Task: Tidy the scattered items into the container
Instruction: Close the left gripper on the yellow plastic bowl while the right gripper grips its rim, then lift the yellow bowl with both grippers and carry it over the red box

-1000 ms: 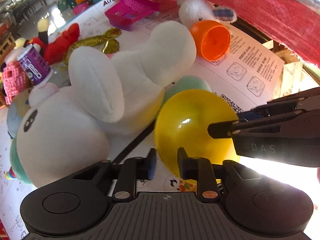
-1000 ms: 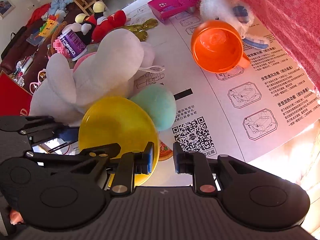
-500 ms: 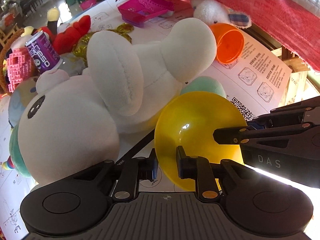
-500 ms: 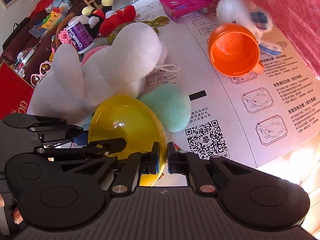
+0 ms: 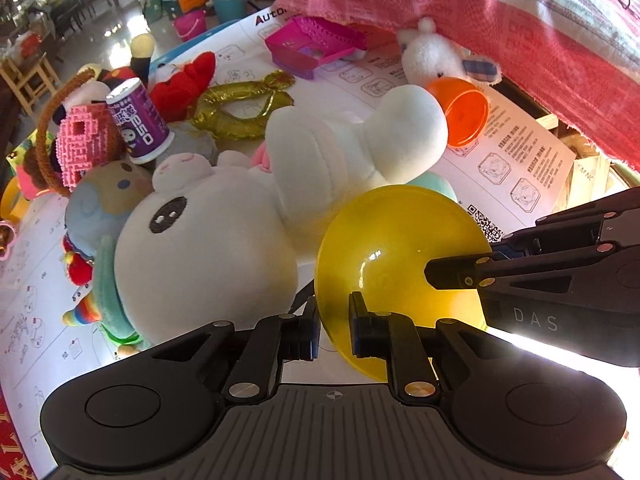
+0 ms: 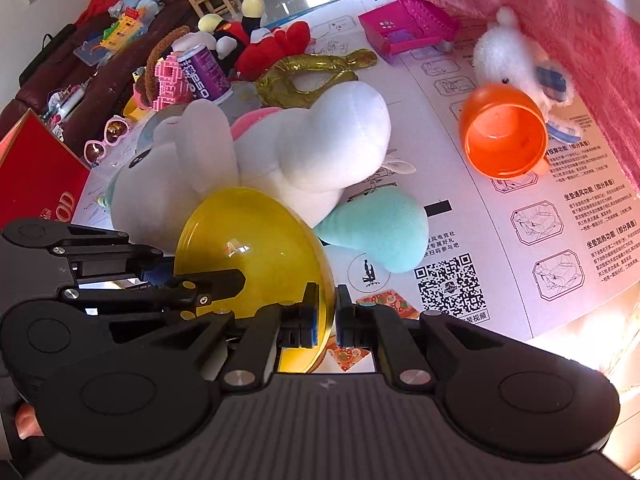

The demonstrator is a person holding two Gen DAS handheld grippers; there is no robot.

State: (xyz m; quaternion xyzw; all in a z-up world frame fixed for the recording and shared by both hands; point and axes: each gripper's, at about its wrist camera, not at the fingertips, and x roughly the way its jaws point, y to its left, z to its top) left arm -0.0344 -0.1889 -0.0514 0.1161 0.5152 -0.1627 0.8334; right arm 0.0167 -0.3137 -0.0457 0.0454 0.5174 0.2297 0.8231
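Nearest, left gripper (image 5: 334, 326) pinched on the rim of a translucent yellow bowl (image 5: 396, 252), its jaws having just been closing, rim between the pads. Right gripper (image 6: 328, 314) clamped tight on the opposite rim of the same bowl (image 6: 256, 248), jaws drawn in to a thin slit with the rim between them. Bowl tilted, hollow side facing the left wrist camera, held between the two tools above the printed instruction sheet (image 6: 560, 208) covering the table.

Just behind the bowl, a large white plush (image 5: 224, 240) lying on its side, with a pale mint plush part (image 6: 380, 236) touching it and resting beside the QR code (image 6: 450, 286).

Further back toward the sheet's right edge, an orange cup (image 6: 504, 136) tipped on its side, a small fluffy white toy (image 6: 508, 56) touching it from behind.

Toward the left edge, a purple can (image 5: 138, 120), a pink block figure (image 5: 82, 140), a red plush (image 5: 184, 84) and a gold foil balloon (image 5: 240, 108) crowded together.

At the far edge, a magenta plastic basket (image 5: 316, 46), open side up, next to the pink cloth (image 5: 520, 28) hanging along the right.
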